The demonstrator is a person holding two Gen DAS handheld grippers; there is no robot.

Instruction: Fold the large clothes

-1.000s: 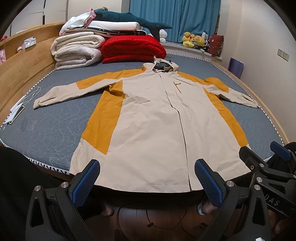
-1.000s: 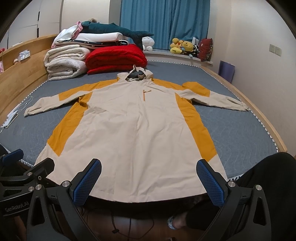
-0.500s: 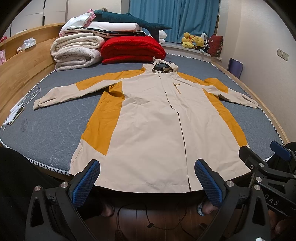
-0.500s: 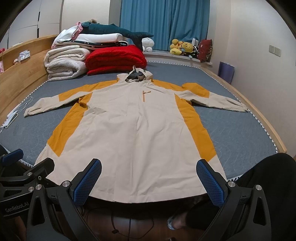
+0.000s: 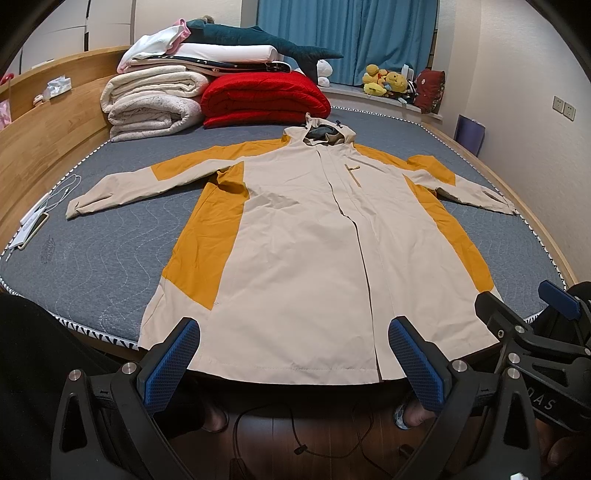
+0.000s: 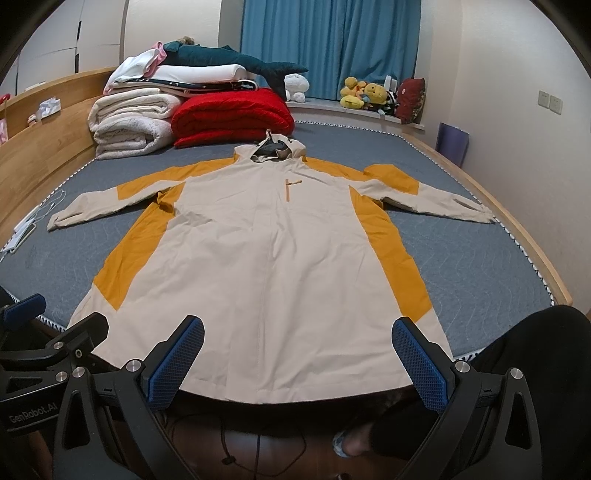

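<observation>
Tongs point(image 5: 293, 360) agape before flat coat point(image 5: 314, 251)

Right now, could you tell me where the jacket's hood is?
In both views the hood lies at the jacket's far end, just before the folded red blanket.

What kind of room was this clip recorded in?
A bedroom, most likely: the hooded coat lies spread on a large bed with a wooden frame, folded blankets are stacked at the far end, and plush toys sit by blue curtains.
</observation>
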